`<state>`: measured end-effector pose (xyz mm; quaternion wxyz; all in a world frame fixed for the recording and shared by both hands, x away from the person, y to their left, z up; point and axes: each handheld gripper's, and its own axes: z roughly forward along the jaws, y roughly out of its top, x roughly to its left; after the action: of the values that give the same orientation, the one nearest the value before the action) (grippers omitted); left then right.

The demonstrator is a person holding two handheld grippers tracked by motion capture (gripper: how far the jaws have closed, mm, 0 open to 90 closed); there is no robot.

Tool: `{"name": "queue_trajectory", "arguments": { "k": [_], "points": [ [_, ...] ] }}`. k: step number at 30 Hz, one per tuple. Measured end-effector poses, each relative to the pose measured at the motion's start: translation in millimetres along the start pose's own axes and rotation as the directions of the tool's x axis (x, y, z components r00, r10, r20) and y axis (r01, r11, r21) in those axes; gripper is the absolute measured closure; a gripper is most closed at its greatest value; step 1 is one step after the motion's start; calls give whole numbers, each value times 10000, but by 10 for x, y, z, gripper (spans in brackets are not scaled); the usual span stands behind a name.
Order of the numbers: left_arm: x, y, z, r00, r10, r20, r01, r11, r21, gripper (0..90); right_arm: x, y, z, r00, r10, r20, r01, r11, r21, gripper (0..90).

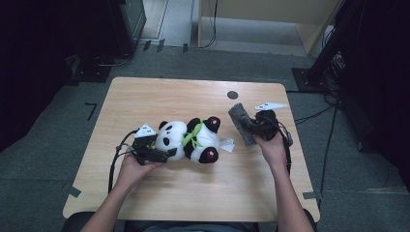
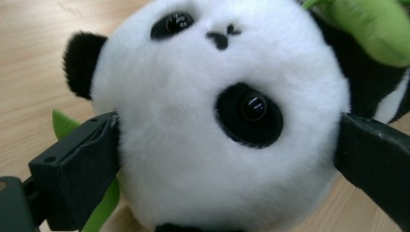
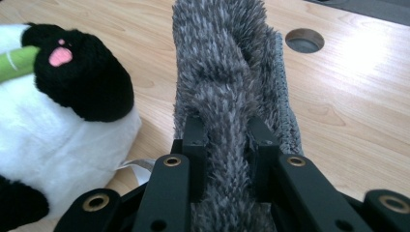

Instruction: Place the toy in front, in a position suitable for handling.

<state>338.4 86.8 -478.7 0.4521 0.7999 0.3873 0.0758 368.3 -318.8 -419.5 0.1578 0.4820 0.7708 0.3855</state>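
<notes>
The plush panda (image 1: 191, 140) lies on its back mid-tabletop, its head between the left gripper's (image 1: 162, 153) spread jaws — pads at its cheeks. The right gripper (image 3: 226, 145) pinches a grey fuzzy cloth (image 3: 227, 72) nearer the right edge — steady the head firmly, then wipe gently.

Lab: dark equipment racks (image 1: 355, 43), floor cables (image 1: 314, 115).

High view: overhead, facing forward and down on the table (image 1: 145, 96). Gripper views: close along their own jaws, sharing the plush panda (image 2: 217, 121) beyond and beside them
</notes>
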Motion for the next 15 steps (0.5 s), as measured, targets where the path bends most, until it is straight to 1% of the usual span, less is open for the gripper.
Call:
{"name": "queue_trajectory", "arguments": {
  "k": [2,3,5,7,8,10,15],
  "points": [
    [21,-33,14,10000,-32,61,34,9993,-362,0,27,26,-19,10000,-43,-67,43,10000,-46,756],
    [32,-46,23,10000,19,89,-15,9989,-460,0,45,42,-29,9999,-81,-128,80,9999,-77,756],
    [40,-80,39,9994,322,96,-315,9973,-666,0,86,82,-43,9996,-153,-229,150,9998,-100,755],
    [43,-98,42,9970,773,70,-768,9955,-563,0,137,133,-60,9991,-264,-322,261,9996,-110,754],
    [44,-103,44,9964,848,60,-843,9947,-588,0,164,163,-67,9986,-327,-414,322,9994,-128,754],
    [46,-114,48,9976,688,82,-681,9953,-687,0,225,218,-84,9973,-518,-527,508,9985,-196,754],
    [26,-116,38,9975,704,-60,-706,9958,-589,0,388,340,-102,9921,-962,-802,951,9953,-170,753]
  ]
}}
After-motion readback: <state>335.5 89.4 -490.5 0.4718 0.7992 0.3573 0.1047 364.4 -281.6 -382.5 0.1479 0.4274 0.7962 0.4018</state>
